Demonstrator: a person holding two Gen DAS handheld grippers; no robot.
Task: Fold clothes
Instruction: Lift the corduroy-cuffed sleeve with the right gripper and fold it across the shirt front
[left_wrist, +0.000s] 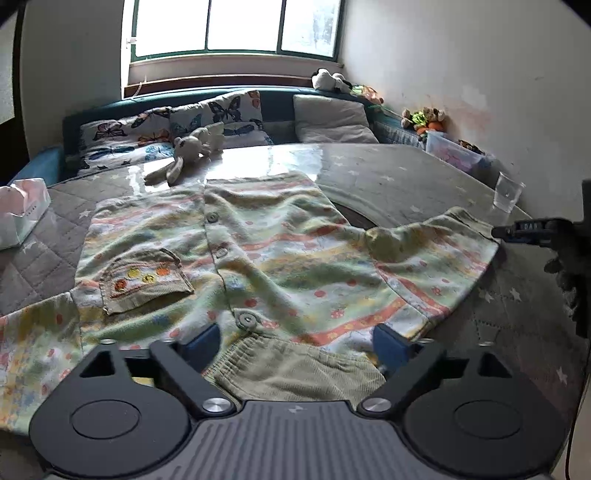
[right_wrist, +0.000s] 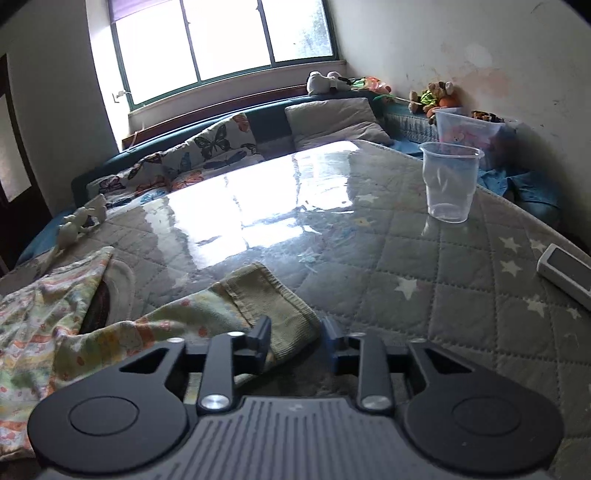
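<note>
Fingers apart over cuff, cardigan flat (no legible writing)

A clear plastic cup stands near a remote.

Blown-out window backlight glares off the glossy table; fisheye edges darken.

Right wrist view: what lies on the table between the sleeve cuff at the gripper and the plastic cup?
Nothing. In the right wrist view, the stretch from the sleeve cuff to the plastic cup is bare quilted star-print table cover under glossy film.
</note>
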